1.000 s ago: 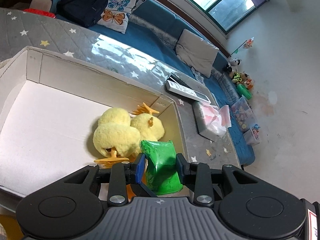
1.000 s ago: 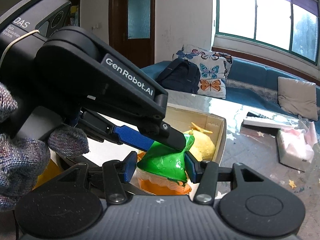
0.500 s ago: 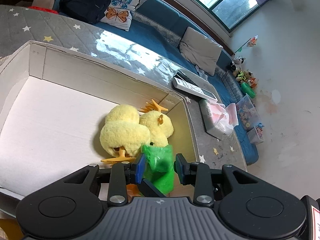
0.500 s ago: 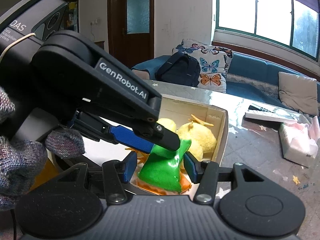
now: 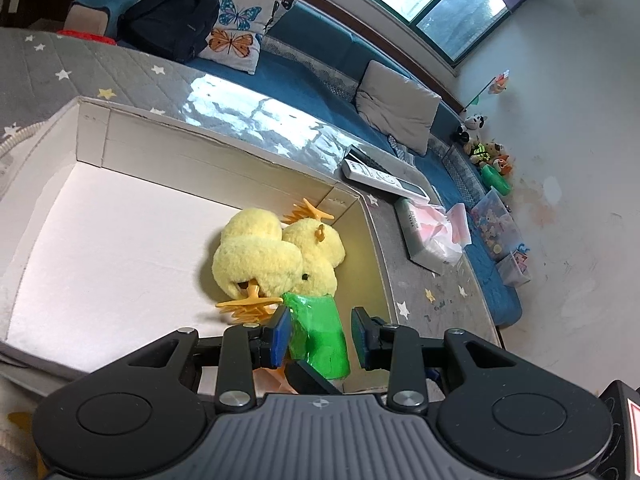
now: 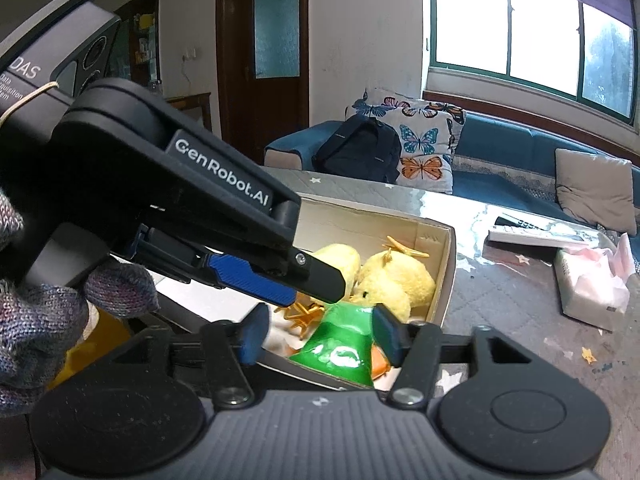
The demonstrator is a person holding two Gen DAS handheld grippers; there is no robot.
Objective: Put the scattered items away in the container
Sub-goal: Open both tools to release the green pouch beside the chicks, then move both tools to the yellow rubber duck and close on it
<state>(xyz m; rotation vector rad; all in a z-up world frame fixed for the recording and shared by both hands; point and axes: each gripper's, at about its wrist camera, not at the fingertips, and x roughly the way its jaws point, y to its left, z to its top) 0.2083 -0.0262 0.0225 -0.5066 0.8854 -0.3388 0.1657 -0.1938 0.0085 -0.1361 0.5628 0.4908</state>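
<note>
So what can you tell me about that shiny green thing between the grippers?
The green thing looks like a glossy, crinkly plastic packet, narrow on top and flaring out below, with an orange part at its bottom edge. It stands just inside the near corner of the cardboard box, its top against the yellow plush duck. The left gripper sits around its top. The right gripper is opening around it, one finger still close beside it.

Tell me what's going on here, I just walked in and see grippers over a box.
A person is tidying toys into the cardboard box. Both grippers meet at a green packet at the box's near corner, beside the yellow plush duck. The right gripper is opening off it; the left gripper straddles its top.
</note>
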